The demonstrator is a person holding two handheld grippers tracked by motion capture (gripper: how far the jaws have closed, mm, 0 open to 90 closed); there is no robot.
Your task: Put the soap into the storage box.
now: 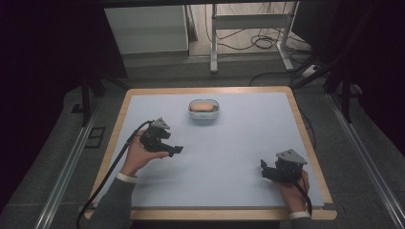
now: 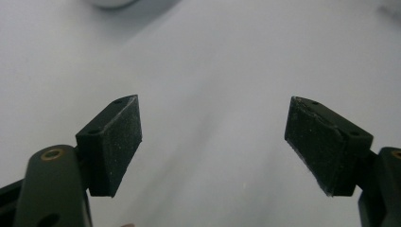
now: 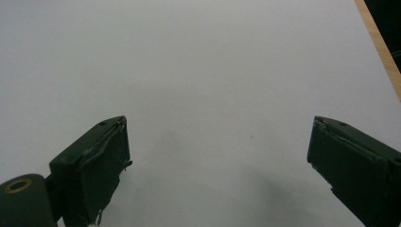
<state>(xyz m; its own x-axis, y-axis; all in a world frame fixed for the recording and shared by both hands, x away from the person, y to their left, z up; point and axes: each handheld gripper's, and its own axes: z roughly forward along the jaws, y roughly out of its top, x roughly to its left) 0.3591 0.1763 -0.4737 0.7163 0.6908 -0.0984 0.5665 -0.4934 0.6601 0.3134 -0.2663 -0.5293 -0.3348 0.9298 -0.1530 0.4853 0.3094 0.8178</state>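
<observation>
Seen from the high view, my work surface is a pale blue-grey mat [image 1: 224, 157] laid on a wooden-edged table [image 1: 200, 90]. Toward the far side of the mat, near its middle, sits a small white rounded case lying open with a tan, oval object inside it [image 1: 204, 109] (what the object is I cannot tell at this size).

My left gripper [image 1: 173, 149], black with a grey three-cornered plate on top, is held in my left hand [image 1: 138, 155] above the left part of the mat, well apart from the case. In the left gripper view its jaws stand spread wide with nothing between them [image 2: 213, 142]; the white edge of the case [image 2: 111, 3] shows at the top.

My right gripper [image 1: 263, 168] hangs near the mat's near right corner, held by my right hand [image 1: 291, 188]. In the right gripper view its jaws are likewise spread apart over bare mat [image 3: 217, 156].
</observation>
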